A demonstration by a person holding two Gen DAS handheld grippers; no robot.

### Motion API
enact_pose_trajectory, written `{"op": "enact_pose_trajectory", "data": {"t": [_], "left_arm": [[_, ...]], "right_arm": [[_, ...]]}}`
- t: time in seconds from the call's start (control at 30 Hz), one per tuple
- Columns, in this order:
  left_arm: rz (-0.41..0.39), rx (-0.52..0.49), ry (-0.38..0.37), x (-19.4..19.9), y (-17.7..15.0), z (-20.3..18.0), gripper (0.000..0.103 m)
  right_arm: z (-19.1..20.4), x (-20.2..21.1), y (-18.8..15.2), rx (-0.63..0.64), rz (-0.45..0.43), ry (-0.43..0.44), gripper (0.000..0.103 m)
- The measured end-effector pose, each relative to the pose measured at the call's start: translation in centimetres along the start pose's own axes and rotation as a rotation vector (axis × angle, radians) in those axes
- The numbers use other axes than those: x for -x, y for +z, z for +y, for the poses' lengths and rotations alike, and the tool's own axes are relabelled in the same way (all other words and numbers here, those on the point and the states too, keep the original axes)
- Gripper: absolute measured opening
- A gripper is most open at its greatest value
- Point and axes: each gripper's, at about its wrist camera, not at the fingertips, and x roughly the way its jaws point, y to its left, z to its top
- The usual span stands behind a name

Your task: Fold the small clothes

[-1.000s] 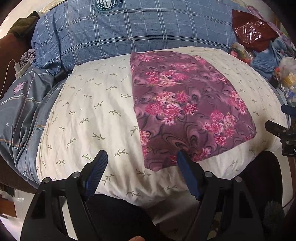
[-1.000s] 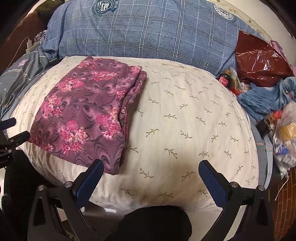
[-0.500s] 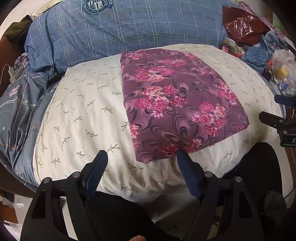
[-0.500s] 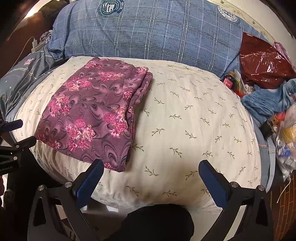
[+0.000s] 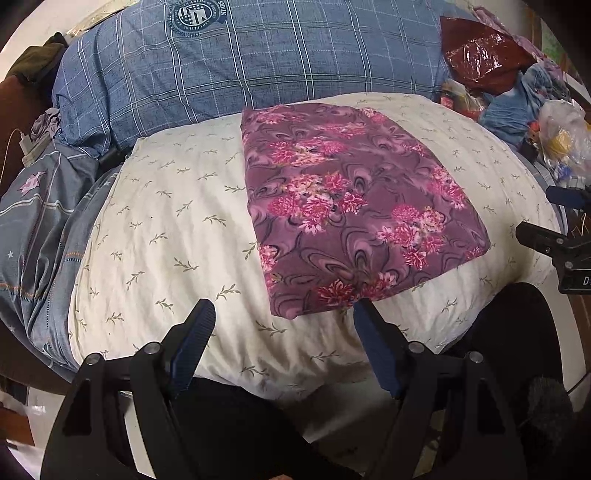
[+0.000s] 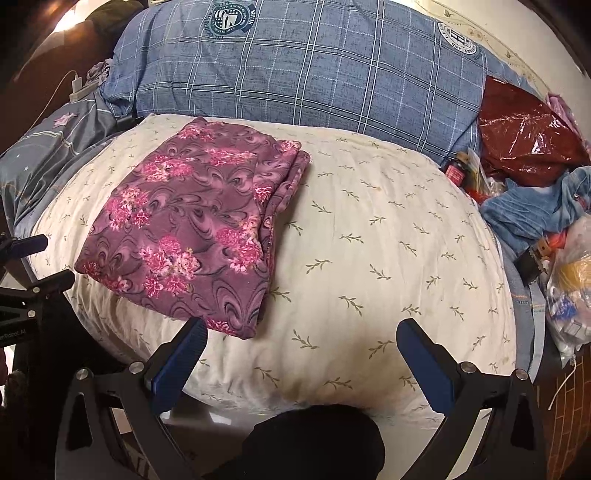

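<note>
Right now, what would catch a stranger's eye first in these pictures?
A purple floral garment, folded into a neat rectangle, lies on a cream leaf-print quilt. Behind it lies a blue plaid pillow, with a shiny dark-red bag to its right. Both hand-held grippers, left and right, are open and empty.

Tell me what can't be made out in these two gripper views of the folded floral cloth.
- Folded floral cloth: garment type, layers hidden by the fold, both views.
- Plastic bag: contents cut off by the right-wrist view's edge.
- Crest on blue checked pillow: lettering too small, left-wrist view.
</note>
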Motion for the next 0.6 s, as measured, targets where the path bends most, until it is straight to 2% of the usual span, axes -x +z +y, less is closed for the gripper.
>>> {"op": "enact_pose_trajectory", "data": {"t": [0.4,0.6], "left_arm": [[0.008,-0.002,-0.012,-0.1,0.1,-0.5,0.078],[-0.015,0.016,-0.025,0.0,0.3,-0.2,0.078]], "right_arm": [[-1.1,-0.2,-0.2,-0.057,0.012,0.009,0.103],[-1.3,-0.5,-0.3,-0.068,0.023,0.010,0.103]]}}
